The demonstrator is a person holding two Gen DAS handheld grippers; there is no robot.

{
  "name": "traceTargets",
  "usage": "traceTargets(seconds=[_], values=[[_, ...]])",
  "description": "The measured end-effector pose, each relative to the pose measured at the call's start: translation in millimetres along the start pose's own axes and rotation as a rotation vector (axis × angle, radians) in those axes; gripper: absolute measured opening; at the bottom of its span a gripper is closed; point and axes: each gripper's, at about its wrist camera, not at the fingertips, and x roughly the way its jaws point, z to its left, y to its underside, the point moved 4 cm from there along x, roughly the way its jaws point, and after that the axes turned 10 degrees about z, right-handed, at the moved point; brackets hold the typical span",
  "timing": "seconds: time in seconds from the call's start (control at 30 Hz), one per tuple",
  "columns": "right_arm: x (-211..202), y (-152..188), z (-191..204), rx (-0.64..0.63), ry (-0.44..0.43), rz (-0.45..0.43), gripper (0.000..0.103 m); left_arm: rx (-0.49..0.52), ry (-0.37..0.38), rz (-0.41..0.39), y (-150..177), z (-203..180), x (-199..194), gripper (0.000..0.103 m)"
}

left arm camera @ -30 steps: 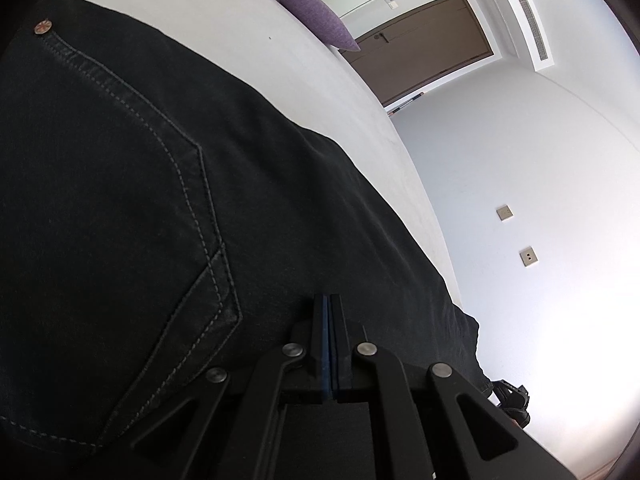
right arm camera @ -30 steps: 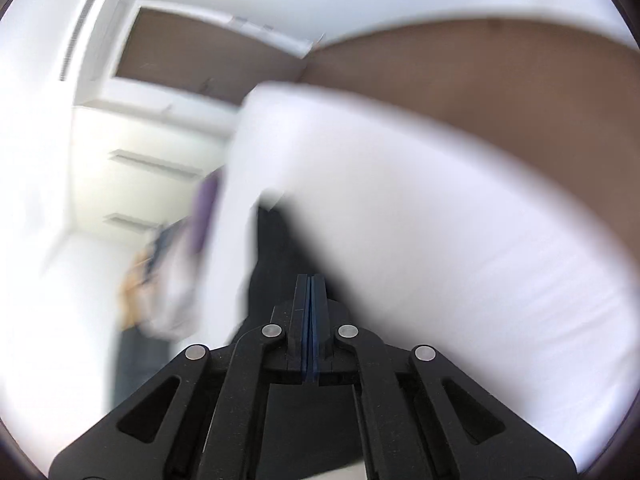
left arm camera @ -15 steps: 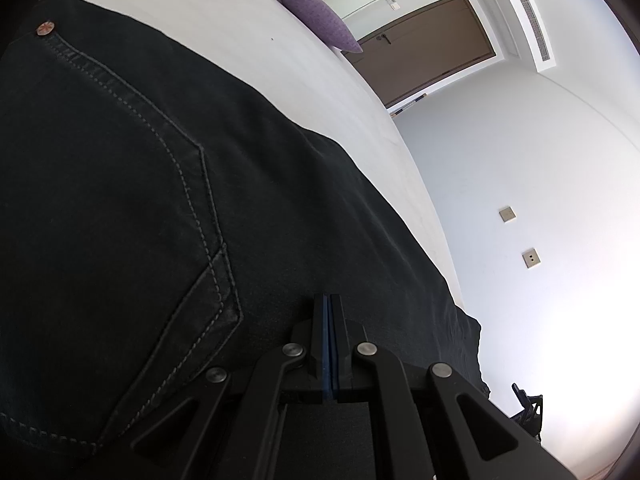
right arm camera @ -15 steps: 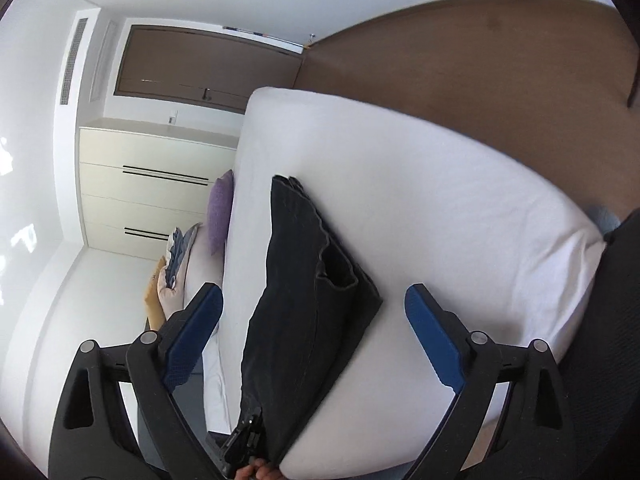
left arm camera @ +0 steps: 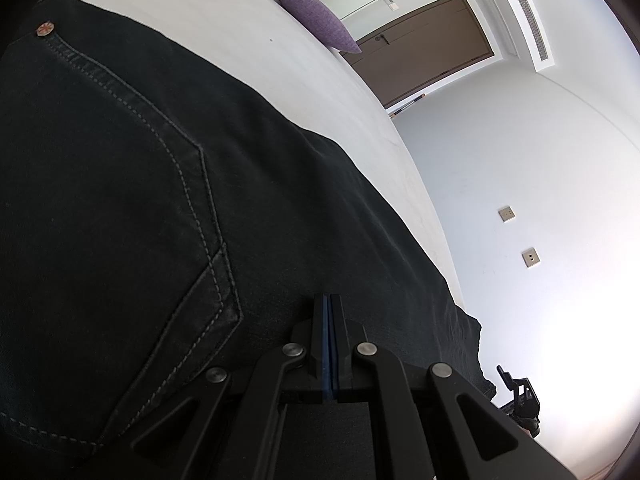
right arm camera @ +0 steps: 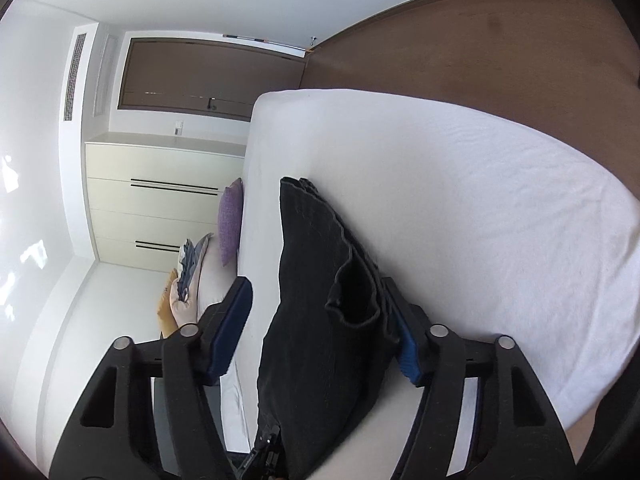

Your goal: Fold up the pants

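Observation:
Black jeans (left arm camera: pixel 168 216) lie folded on the white bed (left arm camera: pixel 224 28), back pocket and a copper rivet facing up. My left gripper (left arm camera: pixel 330 316) is shut, its tips pressed flat on the denim near the pocket corner; whether cloth is pinched between them is hidden. In the right wrist view the jeans (right arm camera: pixel 316 304) lie as a folded stack on the bed (right arm camera: pixel 480 200). My right gripper (right arm camera: pixel 320 328) is open, its blue pads either side of the stack's near end, the right pad close against the cloth.
A purple cushion (left arm camera: pixel 320 26) and pale pillows (right arm camera: pixel 188 288) lie at the head of the bed. A brown door (left arm camera: pixel 420 52), white wall with sockets (left arm camera: pixel 530 258) and cream cabinets (right arm camera: pixel 160 200) surround it. Brown floor (right arm camera: pixel 500 48) lies beyond the bed's edge.
My right gripper opened from shut, swung to face the jeans, then moved in so its jaws straddle the stack's end while narrowing somewhat. The left gripper stayed pressed on the denim.

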Motion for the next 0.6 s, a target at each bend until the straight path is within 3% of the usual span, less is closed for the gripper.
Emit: traceTargets(seconds=[0.1,0.17,0.4,0.5,0.6], values=[[-9.0,6.7,-5.3,-0.002,0.024,0.012,0.018,-0.001,0.0,0.0,-0.3,0.1,0.2,0.005],[-23.4,7.4,-13.0,-0.004,0.039,-0.001,0.011,-0.001,0.001,0.001,-0.5,0.3,0.3,0.005],[-28.6,24.8,24.4,-0.188,0.169,-0.017,0.009,-0.001,0.001,-0.001,-1.3,0.1,0.8,0.005],[-12.3,53.9,63.4,-0.373,0.237,0.028,0.009,0.0,0.001,-0.001,-1.7,0.1,1.2,0.005],[20.8,112.5,102.2,-0.642,0.327,0.108,0.009,0.001,0.001,-0.002,-3.1,-0.7,0.2,0.005]])
